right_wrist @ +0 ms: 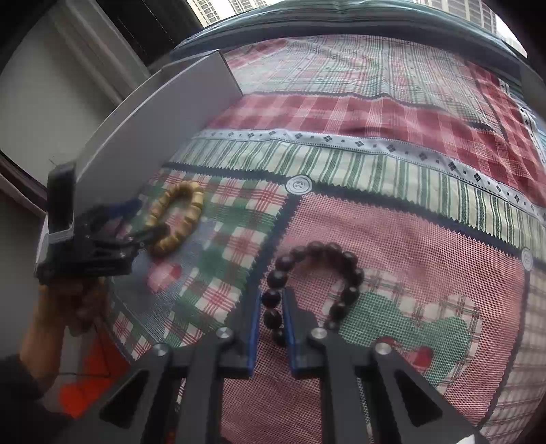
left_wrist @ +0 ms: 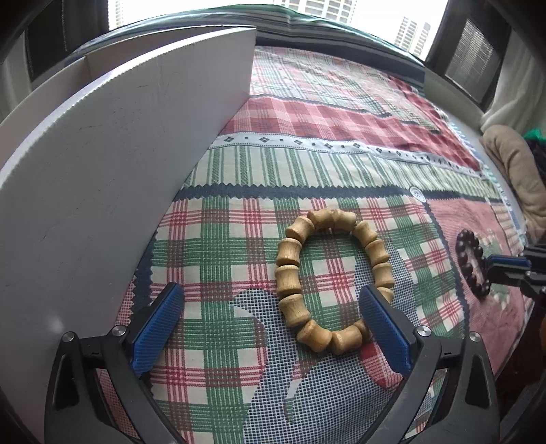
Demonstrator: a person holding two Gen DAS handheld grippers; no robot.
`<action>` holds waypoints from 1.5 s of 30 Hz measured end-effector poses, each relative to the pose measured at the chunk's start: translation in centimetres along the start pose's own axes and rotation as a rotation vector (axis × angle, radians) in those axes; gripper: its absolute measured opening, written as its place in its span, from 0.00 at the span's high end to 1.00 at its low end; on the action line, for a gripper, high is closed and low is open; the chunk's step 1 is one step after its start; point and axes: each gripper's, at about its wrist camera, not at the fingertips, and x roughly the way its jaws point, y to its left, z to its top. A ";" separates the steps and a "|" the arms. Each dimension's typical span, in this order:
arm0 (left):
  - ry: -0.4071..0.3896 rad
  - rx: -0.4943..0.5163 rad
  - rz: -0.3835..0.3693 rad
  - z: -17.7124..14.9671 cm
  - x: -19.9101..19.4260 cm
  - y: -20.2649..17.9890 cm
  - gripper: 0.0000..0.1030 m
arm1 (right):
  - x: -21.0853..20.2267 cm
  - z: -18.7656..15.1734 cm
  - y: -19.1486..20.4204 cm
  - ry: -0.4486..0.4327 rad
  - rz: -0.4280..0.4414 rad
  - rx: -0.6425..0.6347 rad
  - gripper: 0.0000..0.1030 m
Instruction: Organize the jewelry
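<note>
While the right tongs clamp the dark bead bracelet on the bed's plaid cover, the left tongs stand apart over the wooden bracelet; round beads may slip out.

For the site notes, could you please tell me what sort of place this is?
Probably a bedroom in a high-rise flat: a patchwork quilt covers what looks like a bed, a pillow lies at its edge, and tower blocks show through the window.

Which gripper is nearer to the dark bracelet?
Right. The right gripper is shut on the dark bracelet; the left gripper is open over the wooden bracelet, well aside.
</note>
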 end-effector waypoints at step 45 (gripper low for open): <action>-0.179 -0.376 0.016 0.4 -19.2 17.7 0.88 | -5.2 14.9 17.1 -0.323 0.436 -0.140 0.88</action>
